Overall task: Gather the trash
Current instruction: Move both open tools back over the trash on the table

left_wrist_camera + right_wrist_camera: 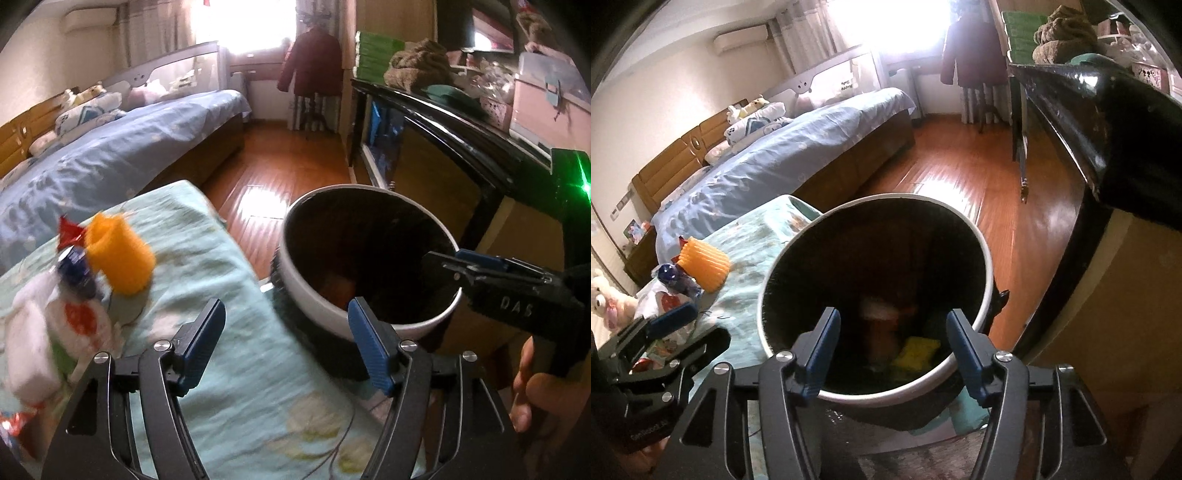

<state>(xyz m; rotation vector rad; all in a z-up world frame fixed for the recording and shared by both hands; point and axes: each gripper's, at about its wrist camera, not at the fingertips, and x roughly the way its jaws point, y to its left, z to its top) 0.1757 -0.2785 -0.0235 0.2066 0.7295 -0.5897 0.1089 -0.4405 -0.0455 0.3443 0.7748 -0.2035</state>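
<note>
A black trash bin with a white rim (295, 295) (988, 258) stands beside a table covered in a pale green cloth (229, 280) (750, 243). Inside the bin lie a yellow item (916, 350) and a blurred white and orange piece (882, 317). On the cloth sits a pile of trash: an orange ribbed cup (118, 254) (703, 267), a blue bottle (77, 273) (674, 278) and white wrappers (55, 328). My left gripper (286, 345) is open and empty over the cloth, right of the pile. My right gripper (892, 352) is open and empty above the bin's mouth.
A bed with blue bedding (110, 147) (798, 147) lies behind the table. A black-edged cabinet (461, 122) (1108, 110) with boxes and cloth on top runs along the right. Wooden floor (277, 166) (960, 177) lies between them. A dark coat (312, 62) hangs at the back.
</note>
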